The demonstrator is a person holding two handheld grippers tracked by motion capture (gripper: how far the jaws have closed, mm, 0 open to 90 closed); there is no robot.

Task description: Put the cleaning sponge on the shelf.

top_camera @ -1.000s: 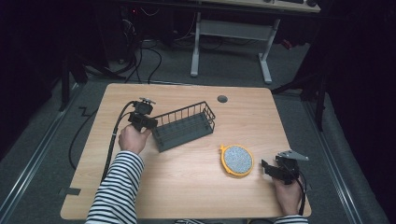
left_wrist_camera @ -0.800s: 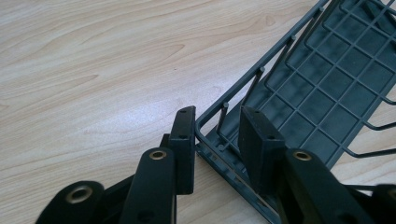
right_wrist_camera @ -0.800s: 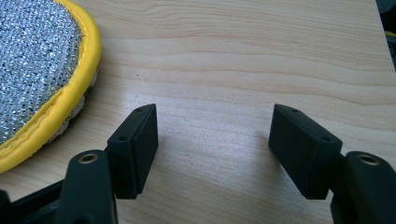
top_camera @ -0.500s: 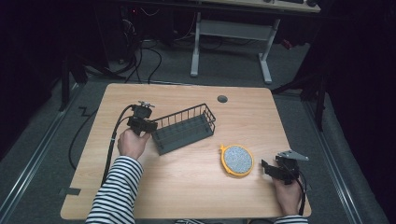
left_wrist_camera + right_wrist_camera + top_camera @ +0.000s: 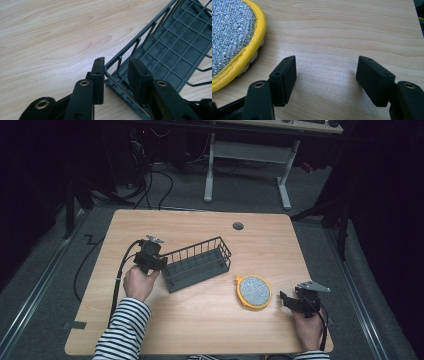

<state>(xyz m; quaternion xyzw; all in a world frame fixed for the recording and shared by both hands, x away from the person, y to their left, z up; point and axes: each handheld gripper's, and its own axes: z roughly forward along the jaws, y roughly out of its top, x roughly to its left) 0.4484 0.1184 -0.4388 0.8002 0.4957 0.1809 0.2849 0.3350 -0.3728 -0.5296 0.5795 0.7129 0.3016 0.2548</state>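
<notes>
We slid the basket [image 5: 197, 265] across the worktop [image 5: 200, 320] | left hand-held gripper [image 5: 116, 75] clamps its end wall | right hand-held gripper [image 5: 325, 80] released beside scrubber [image 5: 234, 42]

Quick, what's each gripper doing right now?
Left gripper: closed on the end wall of the dark wire basket.
Right gripper: open, holding nothing, beside the yellow-rimmed scrub pad.

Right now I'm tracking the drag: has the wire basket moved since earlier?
Yes: the wire basket, in the left tongs, slid toward the person, away from the cable hole.
</notes>
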